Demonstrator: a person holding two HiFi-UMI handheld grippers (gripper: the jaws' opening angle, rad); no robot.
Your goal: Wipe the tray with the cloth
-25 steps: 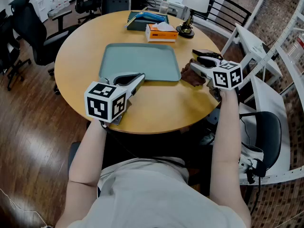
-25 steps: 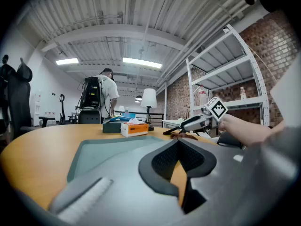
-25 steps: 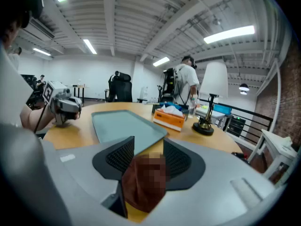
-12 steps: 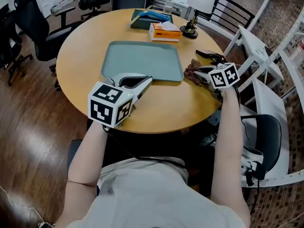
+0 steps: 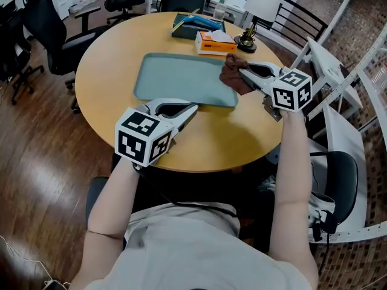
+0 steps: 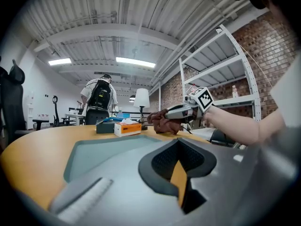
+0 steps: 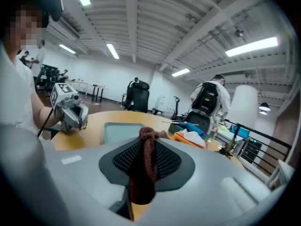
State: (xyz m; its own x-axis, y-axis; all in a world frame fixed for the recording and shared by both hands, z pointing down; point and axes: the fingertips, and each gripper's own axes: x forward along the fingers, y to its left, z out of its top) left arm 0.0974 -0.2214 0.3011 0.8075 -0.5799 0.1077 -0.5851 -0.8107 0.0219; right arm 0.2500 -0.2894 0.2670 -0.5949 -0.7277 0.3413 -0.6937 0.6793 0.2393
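Observation:
The teal tray (image 5: 175,77) lies on the round wooden table (image 5: 109,59). My right gripper (image 5: 243,72) is shut on the brown cloth (image 5: 231,74) and holds it in the air over the tray's far right corner. In the right gripper view the cloth (image 7: 149,159) hangs bunched between the jaws, with the tray (image 7: 117,132) beyond. My left gripper (image 5: 192,109) sits shut and empty at the tray's near edge. From the left gripper view the tray (image 6: 108,149) lies ahead, and the cloth (image 6: 164,121) dangles from the right gripper (image 6: 181,111).
An orange tissue box (image 5: 214,43), a dark box with blue items (image 5: 193,26) and a white lamp (image 5: 257,5) stand at the table's far side. Office chairs (image 5: 42,29) are at the left, white shelving (image 5: 338,71) at the right. A person with a backpack (image 6: 101,98) stands far off.
My right gripper has lifted the cloth off the table beside the tray and carried it up and left, over the tray's far right corner. The left gripper has barely moved.

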